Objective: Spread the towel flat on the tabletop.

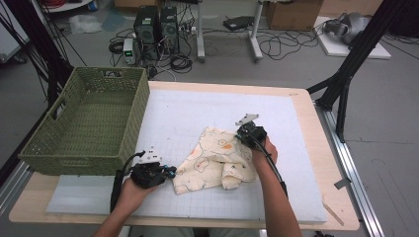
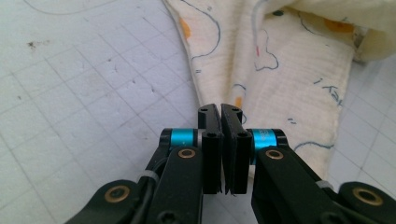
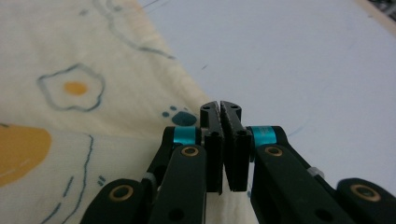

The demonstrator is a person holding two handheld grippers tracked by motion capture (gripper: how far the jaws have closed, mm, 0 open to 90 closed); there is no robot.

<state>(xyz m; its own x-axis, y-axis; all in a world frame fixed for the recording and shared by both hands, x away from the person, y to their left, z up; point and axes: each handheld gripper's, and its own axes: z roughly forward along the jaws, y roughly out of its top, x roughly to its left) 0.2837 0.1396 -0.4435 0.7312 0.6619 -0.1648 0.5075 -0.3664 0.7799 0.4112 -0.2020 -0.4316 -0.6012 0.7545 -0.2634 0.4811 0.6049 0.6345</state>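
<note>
Both grippers at the cloth [image 1: 216, 160] on the tabletop [image 1: 306, 197].
Left gripper [image 2: 220, 108] and right gripper [image 3: 220, 105] jaws pressed together at cloth edges; apparently pinching fabric, grip unclear.

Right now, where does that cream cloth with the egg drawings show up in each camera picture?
High view: cloth crumpled at the table's middle, between both grippers.
Left gripper view: upper right, beyond the shut jaws.
Right gripper view: left half.
Shared landmark: white gridded mat.
</note>
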